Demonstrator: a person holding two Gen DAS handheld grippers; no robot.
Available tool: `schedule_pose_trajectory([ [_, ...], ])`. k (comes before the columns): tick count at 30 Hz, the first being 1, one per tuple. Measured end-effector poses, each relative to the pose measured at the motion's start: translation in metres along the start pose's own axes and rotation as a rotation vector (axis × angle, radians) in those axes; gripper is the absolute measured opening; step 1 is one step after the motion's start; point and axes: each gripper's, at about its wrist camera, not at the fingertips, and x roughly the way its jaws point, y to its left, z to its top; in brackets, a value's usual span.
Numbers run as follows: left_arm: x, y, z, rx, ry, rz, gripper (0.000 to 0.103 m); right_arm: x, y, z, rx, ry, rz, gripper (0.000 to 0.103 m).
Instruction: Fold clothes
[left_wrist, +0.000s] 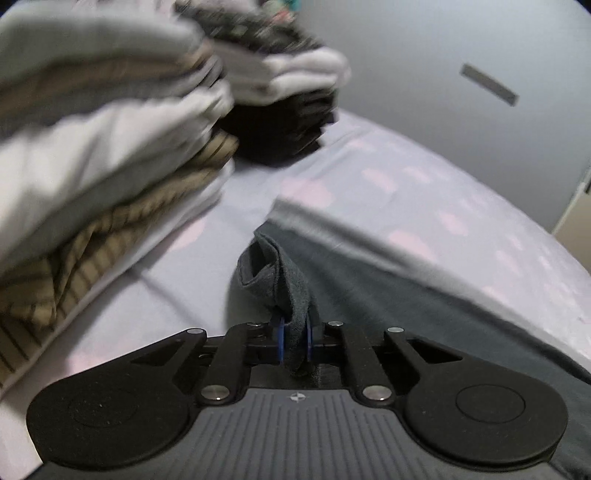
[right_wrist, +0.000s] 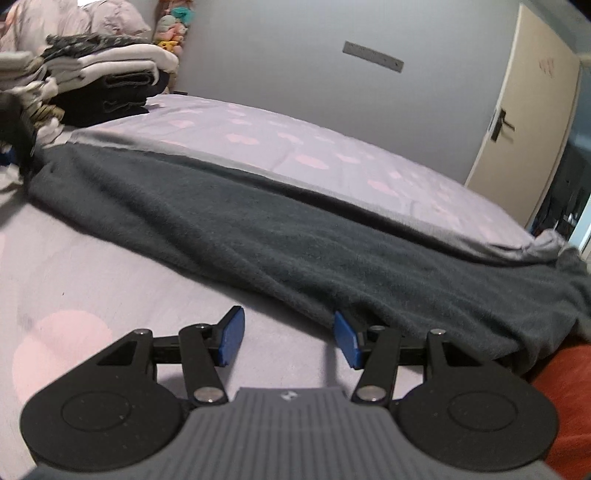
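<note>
A dark grey garment (right_wrist: 280, 236) lies stretched across the lilac bed sheet (right_wrist: 110, 280), with a light grey edge along its far side. My left gripper (left_wrist: 294, 343) is shut on a bunched corner of the dark grey garment (left_wrist: 280, 273), the cloth pinched between the blue pads. It shows as a dark shape at the left edge of the right wrist view (right_wrist: 18, 129). My right gripper (right_wrist: 290, 338) is open and empty, low on the sheet at the garment's near edge. Its right blue pad (right_wrist: 345, 339) touches the hem.
A stack of folded clothes (left_wrist: 103, 155), white and tan-striped, stands close on the left. A second stack with white and black items (left_wrist: 284, 92) is behind it, also in the right wrist view (right_wrist: 110, 81). A grey wall and a door (right_wrist: 524, 110) lie beyond the bed.
</note>
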Motion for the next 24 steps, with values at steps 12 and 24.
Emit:
schedule_pose_trajectory([
  [12, -0.043, -0.118, -0.041, 0.582, -0.041, -0.261, 0.011, 0.001, 0.0, 0.001, 0.03, 0.005, -0.003, 0.057],
  [24, -0.025, -0.13, -0.083, 0.736, 0.106, -0.323, 0.041, 0.006, -0.004, 0.002, 0.066, 0.02, 0.004, 0.066],
])
